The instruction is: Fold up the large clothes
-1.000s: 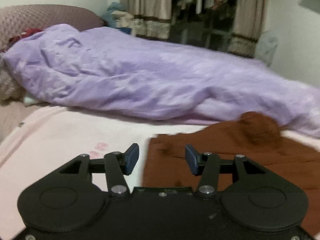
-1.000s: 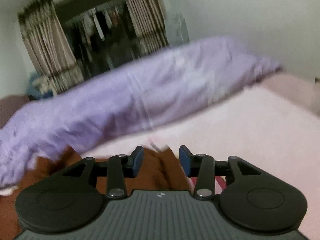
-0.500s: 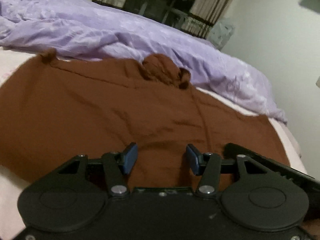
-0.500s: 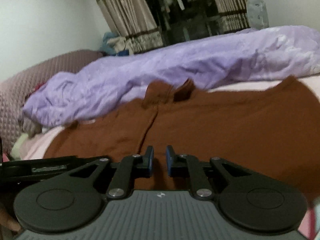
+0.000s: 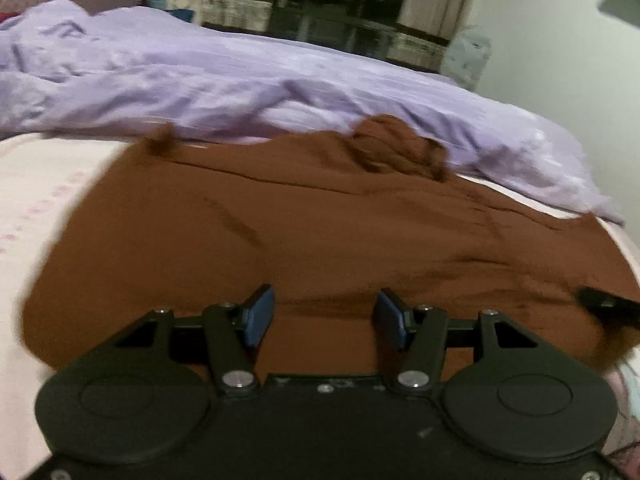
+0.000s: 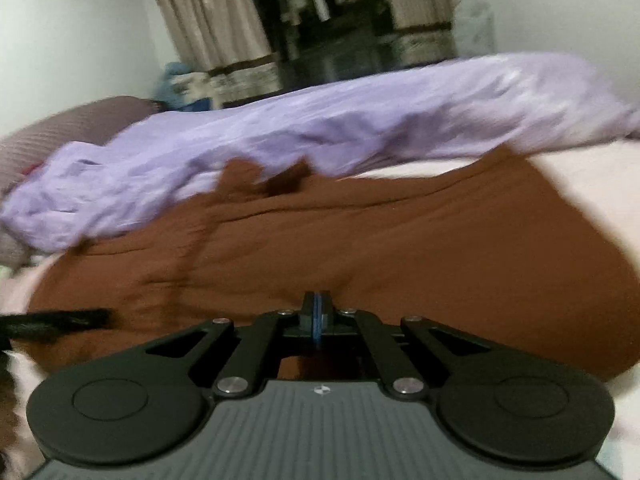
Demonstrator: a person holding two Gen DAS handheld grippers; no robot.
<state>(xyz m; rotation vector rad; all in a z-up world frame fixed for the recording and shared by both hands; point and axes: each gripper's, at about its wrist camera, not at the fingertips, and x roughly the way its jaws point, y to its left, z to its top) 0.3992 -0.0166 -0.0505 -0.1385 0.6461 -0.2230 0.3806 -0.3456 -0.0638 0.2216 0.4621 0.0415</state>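
Brown garment (image 5: 320, 232), just one, lies spread on the pink sheet (image 5: 36, 200); one purple duvet (image 5: 240, 76) sits behind. Left gripper (image 5: 323, 320) gapes wide, right gripper (image 6: 317, 312) is pinched on the near hem.

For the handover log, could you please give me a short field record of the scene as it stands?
garment: brown garment, spread mostly flat, some wrinkles, collar end bunched
surface: pink bedsheet
behind garment: purple duvet, crumpled along the far edge
left gripper: fingers apart, above the near part of the garment, holding nothing
right gripper: fingers pressed together at the garment's near edge; whether cloth is pinched cannot be told
image quality: both views blurred
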